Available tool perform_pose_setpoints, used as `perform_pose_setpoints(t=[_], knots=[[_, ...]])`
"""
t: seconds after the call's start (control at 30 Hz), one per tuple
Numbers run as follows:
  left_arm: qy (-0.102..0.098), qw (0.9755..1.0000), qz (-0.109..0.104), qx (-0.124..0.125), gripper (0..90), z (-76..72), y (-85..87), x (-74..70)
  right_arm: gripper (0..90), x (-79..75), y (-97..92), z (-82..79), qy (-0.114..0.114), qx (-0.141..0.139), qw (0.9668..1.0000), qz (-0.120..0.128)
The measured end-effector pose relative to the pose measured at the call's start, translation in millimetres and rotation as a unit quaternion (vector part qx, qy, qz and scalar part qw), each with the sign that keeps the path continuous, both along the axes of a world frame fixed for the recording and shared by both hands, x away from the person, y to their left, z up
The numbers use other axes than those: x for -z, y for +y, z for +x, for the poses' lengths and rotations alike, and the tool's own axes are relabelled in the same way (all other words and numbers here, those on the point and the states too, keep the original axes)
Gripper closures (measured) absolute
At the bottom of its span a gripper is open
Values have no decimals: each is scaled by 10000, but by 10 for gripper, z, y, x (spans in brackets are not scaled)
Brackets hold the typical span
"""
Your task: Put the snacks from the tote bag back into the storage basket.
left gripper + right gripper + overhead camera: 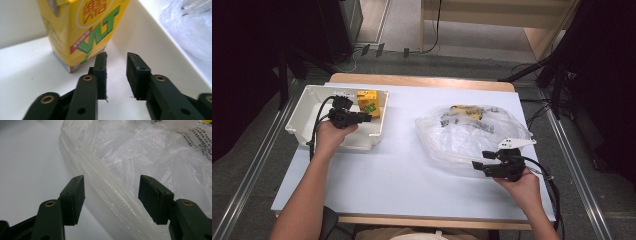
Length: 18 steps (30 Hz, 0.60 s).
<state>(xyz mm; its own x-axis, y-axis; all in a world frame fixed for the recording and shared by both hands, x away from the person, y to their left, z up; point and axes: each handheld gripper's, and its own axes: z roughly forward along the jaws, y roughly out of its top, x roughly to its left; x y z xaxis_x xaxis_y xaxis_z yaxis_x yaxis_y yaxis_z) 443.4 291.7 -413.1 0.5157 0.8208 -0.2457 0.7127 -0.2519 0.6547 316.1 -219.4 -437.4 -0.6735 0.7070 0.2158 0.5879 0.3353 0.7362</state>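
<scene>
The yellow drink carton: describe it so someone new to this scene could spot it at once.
Start at the white table and go to the white bin at its left side. The yellow drink carton stands upright in the bin's far right corner, just ahead of the open left claw. Its bright yellow sides with green lettering set it apart from the crumpled clear plastic bag to the right.

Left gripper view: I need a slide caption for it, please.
Left gripper, jaws open, faces a yellow drink carton standing in the white bin.

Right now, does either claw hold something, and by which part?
Nothing is held. The left claw is open beside the yellow carton; the right claw is open around the plastic bag's edge.
</scene>
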Motion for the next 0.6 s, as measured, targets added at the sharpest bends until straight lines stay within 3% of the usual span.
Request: perform_pose_setpoints(t=[0.17,0.3,0.6], knots=[[-116,9999,-9,107,601,-68,-50,-121,390,-4,-4,-2,-7,-10,10000,-3],[-141,9997,-138,169,525,-112,-61,-200,390,-5,-5,-4,-9,-18,10000,-3],[-121,9991,-246,330,480,-200,-139,-345,390,-6,-1,-8,-12,-40,10000,1]])
